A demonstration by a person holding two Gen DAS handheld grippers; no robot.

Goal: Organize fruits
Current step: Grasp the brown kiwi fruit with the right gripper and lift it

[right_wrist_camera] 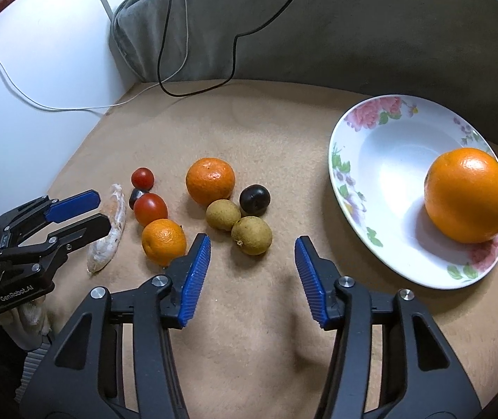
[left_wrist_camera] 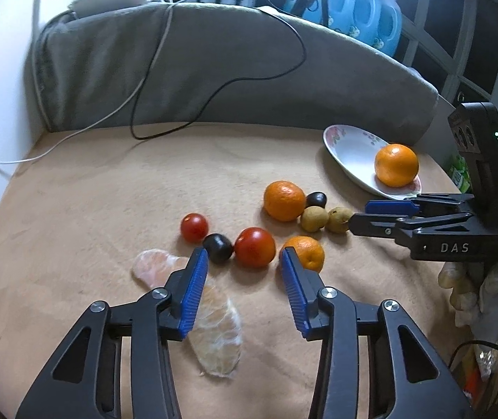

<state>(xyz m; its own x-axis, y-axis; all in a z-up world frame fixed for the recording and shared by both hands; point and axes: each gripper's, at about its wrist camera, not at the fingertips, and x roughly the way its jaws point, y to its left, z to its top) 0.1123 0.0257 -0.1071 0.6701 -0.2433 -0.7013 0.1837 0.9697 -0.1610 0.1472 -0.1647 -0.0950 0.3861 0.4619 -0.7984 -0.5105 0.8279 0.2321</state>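
Note:
A flowered white plate (right_wrist_camera: 360,160) holds one large orange (right_wrist_camera: 468,195); both also show in the left wrist view, plate (left_wrist_camera: 350,153) and orange (left_wrist_camera: 396,164). Loose fruit lies on the tan blanket: a mandarin (right_wrist_camera: 210,181), a small mandarin (right_wrist_camera: 163,241), two tomatoes (right_wrist_camera: 150,208) (right_wrist_camera: 142,178), two dark plums (right_wrist_camera: 254,199) (right_wrist_camera: 136,196), two brown longans (right_wrist_camera: 251,234) (right_wrist_camera: 223,214). My left gripper (left_wrist_camera: 244,257) is open and empty just before the big tomato (left_wrist_camera: 255,246). My right gripper (right_wrist_camera: 253,245) is open and empty, near the longans.
Peeled citrus segments (left_wrist_camera: 219,335) lie under my left gripper. A grey cushion (left_wrist_camera: 186,66) with a black cable (left_wrist_camera: 214,90) and a white cable (left_wrist_camera: 84,129) backs the blanket. Blue detergent bottles (left_wrist_camera: 364,10) stand behind it. The blanket's edge drops off at the right (left_wrist_camera: 451,181).

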